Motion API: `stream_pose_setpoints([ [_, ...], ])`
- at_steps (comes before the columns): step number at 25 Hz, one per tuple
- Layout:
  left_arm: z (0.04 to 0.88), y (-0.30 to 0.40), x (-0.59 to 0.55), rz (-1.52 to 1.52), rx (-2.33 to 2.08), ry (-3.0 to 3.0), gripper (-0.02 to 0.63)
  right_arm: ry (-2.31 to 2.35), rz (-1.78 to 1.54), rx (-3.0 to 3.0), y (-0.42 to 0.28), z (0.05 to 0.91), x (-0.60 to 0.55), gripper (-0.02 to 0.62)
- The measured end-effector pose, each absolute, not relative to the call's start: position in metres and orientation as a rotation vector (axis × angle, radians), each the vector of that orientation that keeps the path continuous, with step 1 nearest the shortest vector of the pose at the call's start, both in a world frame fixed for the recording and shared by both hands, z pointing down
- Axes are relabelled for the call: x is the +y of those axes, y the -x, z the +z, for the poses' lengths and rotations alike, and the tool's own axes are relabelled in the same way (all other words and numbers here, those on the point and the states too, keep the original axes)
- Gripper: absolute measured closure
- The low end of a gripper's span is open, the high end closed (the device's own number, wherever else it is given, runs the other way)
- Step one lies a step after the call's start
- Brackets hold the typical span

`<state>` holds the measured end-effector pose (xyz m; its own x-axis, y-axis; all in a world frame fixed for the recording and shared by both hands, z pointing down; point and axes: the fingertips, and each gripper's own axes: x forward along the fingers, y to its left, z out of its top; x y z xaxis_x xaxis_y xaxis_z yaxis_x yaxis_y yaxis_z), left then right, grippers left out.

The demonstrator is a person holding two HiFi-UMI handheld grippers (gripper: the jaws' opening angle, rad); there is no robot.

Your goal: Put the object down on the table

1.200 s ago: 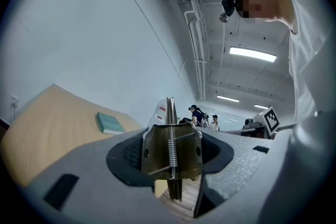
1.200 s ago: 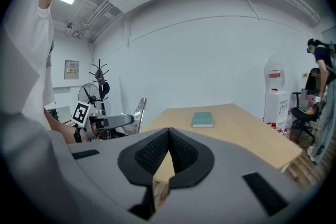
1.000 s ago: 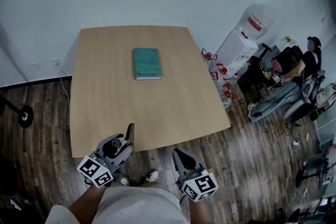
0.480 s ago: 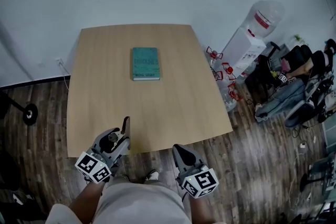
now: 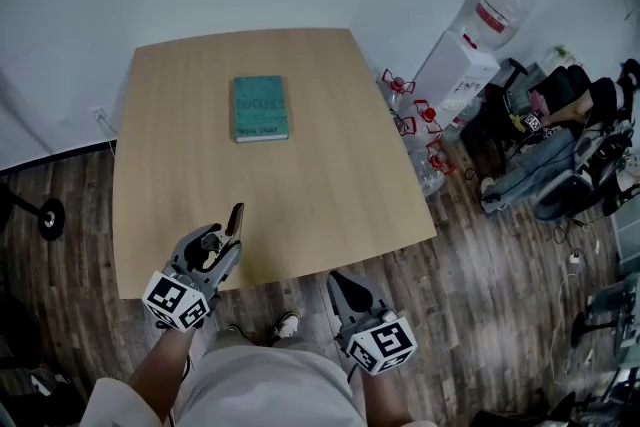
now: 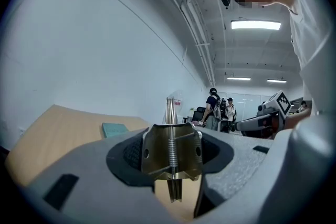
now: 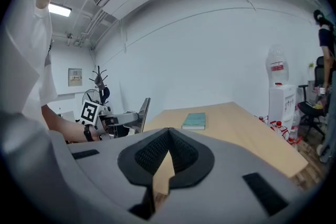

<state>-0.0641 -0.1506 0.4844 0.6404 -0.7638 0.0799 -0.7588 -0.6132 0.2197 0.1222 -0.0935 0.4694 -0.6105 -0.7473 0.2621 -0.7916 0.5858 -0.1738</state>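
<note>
My left gripper is shut on a flat metal tool with a spring on it. The tool stands upright between the jaws, over the near left edge of the wooden table. In the right gripper view the same tool juts up at the left. My right gripper hovers off the table's near edge, above the floor, with its pads meeting and nothing between them. A teal book lies flat on the far half of the table.
A water dispenser stands to the right of the table, with red items on the floor beside it. Office chairs and people fill the far right. A round stand base sits on the floor at left. A white wall runs behind the table.
Both grippers have moved a little forward toward the table. The left one, still holding the metal tool, now reaches further over the near edge.
</note>
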Motion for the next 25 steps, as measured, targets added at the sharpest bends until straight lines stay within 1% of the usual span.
stream_pose_setpoints([
  [5, 0.509, 0.054, -0.167, 0.073, -1.251, -2.627, 0.396, -1.292, 0.447, -2.632, -0.126, 0.48, -0.092, 0.598],
  [20, 0.584, 0.035, -0.215, 0.573, -1.235, -2.705, 0.396, -1.248, 0.463, -2.63, -0.125, 0.489, -0.105, 0.598],
  [25, 0.609, 0.017, -0.225, 0.752, -1.19, -2.749, 0.396, -1.25, 0.478, -2.617, -0.132, 0.495, -0.105, 0.598],
])
